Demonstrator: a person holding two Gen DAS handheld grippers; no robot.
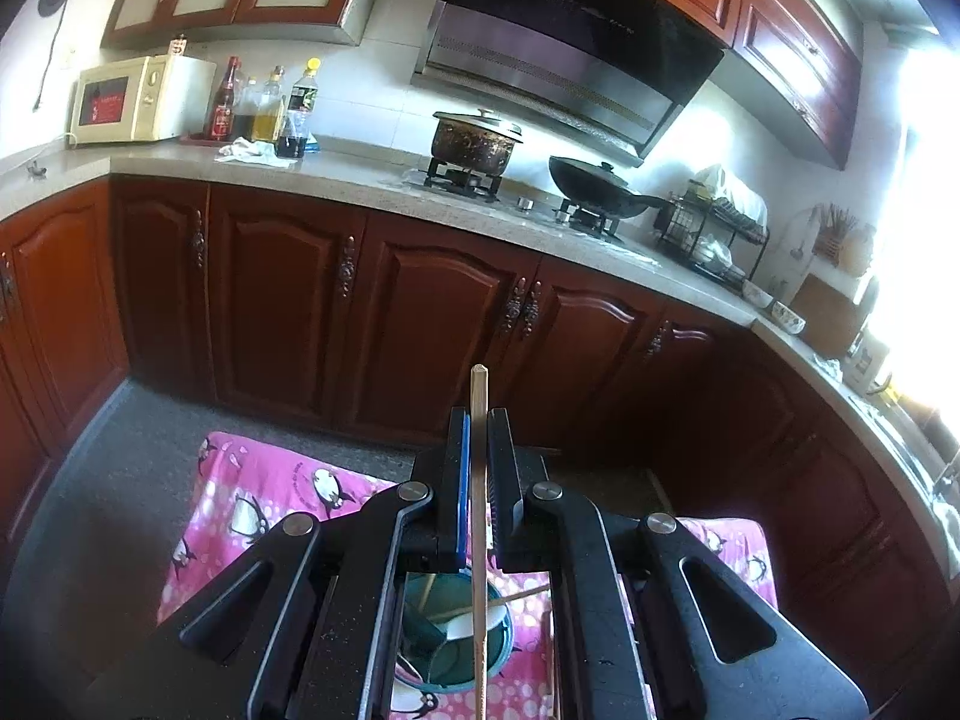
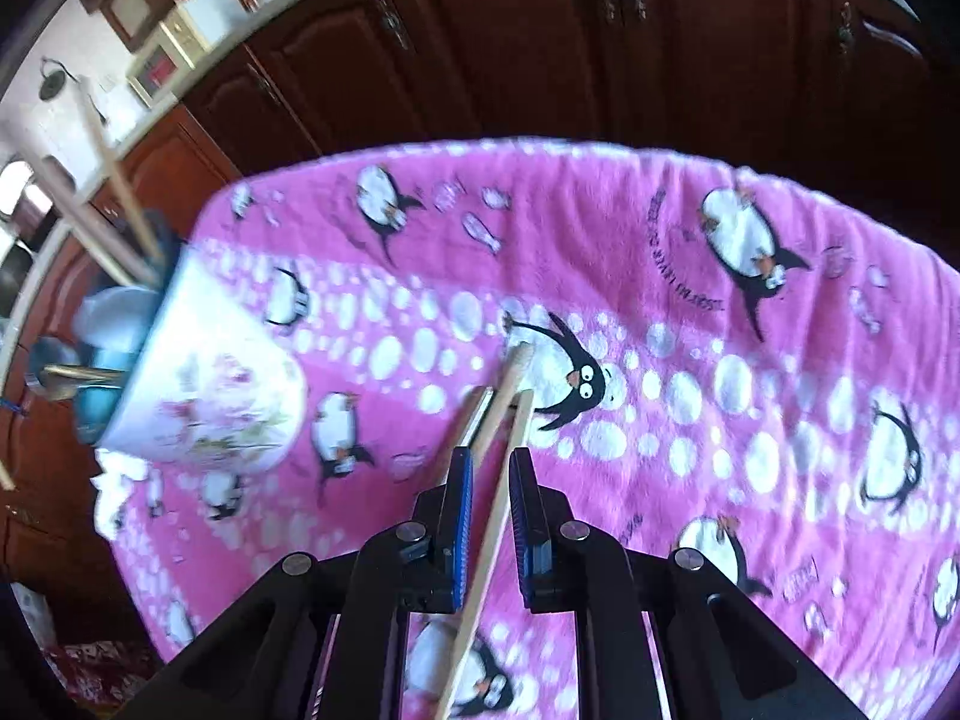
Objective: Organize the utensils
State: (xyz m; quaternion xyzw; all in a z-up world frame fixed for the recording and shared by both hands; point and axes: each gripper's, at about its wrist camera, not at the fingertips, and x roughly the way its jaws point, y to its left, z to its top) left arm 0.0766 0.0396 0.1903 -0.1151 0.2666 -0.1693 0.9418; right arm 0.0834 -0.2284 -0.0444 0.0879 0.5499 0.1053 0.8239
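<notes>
Left wrist view: left gripper (image 1: 478,420) pinches one upright chopstick (image 1: 479,480), with the cup (image 1: 462,642) below it. Right gripper (image 2: 491,462) stands slightly parted around a loose wooden chopstick (image 2: 486,552) over the pink cloth (image 2: 660,300).

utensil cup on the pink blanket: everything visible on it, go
The cup is white outside with a faded pink-green floral print and teal inside, apparently ceramic or enamel. It stands on the pink penguin blanket; the lean is probably fisheye. Wooden chopsticks and a white spoon stick out of it. No fingers touch it.
</notes>
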